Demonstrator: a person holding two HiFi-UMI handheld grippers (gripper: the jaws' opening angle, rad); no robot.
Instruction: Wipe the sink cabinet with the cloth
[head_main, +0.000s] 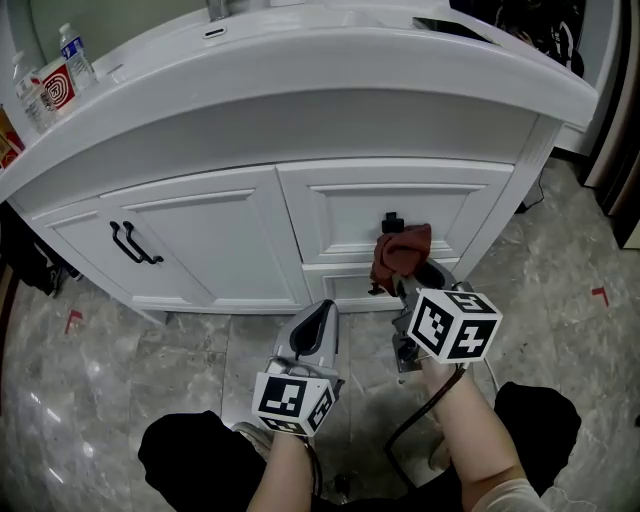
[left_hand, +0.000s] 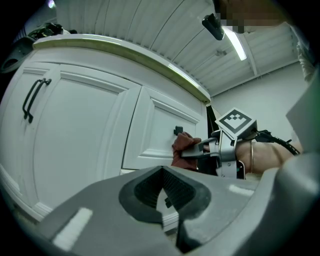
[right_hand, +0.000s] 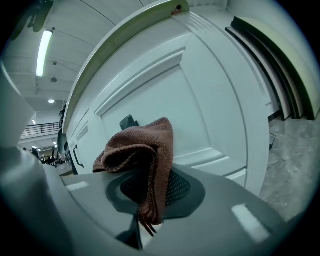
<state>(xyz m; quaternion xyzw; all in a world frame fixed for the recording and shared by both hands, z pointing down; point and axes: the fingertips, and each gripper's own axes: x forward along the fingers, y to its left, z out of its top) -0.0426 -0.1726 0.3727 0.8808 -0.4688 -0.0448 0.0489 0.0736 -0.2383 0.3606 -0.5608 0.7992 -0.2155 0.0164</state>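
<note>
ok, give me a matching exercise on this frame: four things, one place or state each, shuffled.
Things:
1. cloth
2. left gripper
3. water bottle
4. black bar handle

Place or state:
A. on the left cabinet door
B. on the countertop, at the head view's left edge
C. shut, holding nothing
D. clamped in the right gripper, near the drawer knob

Pairs: 1-D, 2-C, 3-B, 4-A.
</note>
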